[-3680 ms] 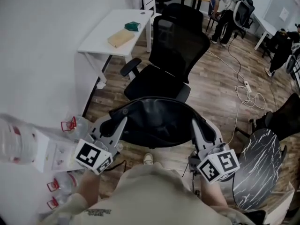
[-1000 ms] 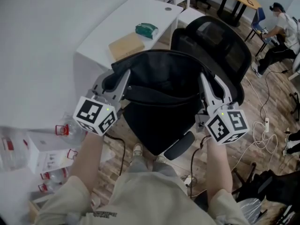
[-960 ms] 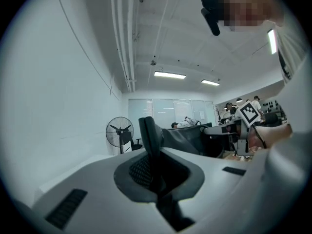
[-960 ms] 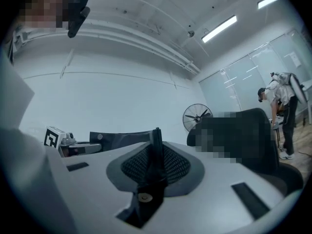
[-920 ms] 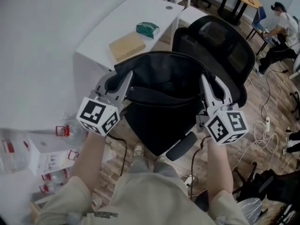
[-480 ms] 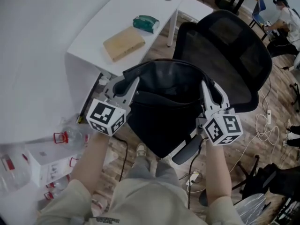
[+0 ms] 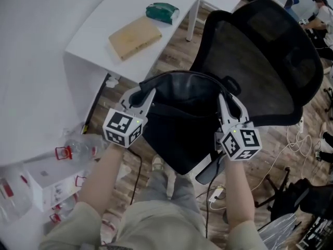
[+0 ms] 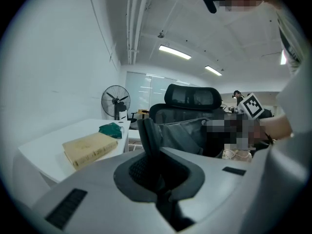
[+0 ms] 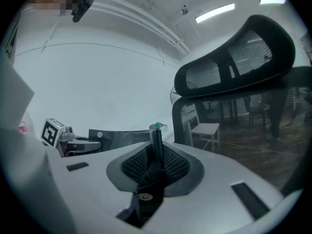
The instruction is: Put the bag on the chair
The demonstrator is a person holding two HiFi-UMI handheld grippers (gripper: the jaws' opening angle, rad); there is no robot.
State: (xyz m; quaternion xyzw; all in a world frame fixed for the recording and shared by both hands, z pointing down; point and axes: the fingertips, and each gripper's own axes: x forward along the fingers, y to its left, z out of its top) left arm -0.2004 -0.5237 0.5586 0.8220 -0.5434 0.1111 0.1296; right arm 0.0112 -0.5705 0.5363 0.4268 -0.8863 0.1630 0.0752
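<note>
- The black bag (image 7: 183,120) hangs in the air against the front of the office chair (image 7: 260,56). Its mouth gapes upward, and it is not yet resting on the seat.
- The left tongs (image 7: 142,92) are fully closed. The left gripper view shows a dark strip of the bag's rim pinched between the pads.
- The right tongs (image 7: 224,96) are nearly closed, gripping a thin black edge of the rim on the side nearer the chair's mesh backrest (image 7: 283,74).
- The coming move turns on one relation. The bag's long axis runs from one pair of tongs to the other, roughly across the chair's front, and its body hangs below both.
- The seat is mostly hidden under the bag. Only an armrest (image 7: 209,172) shows, on the near side of the chair, just below the right tongs.
- As I judge it, the bag goes down and slightly toward the backrest, with both hands lowering together so the base lands flat.
- The right tongs are the nearer to the backrest. The left ones are on the side away from it, toward the white desk (image 7: 91,33).
- On that desk, well apart from the chair, lie a tan book (image 7: 135,36) and a green bundle (image 7: 163,11).
</note>
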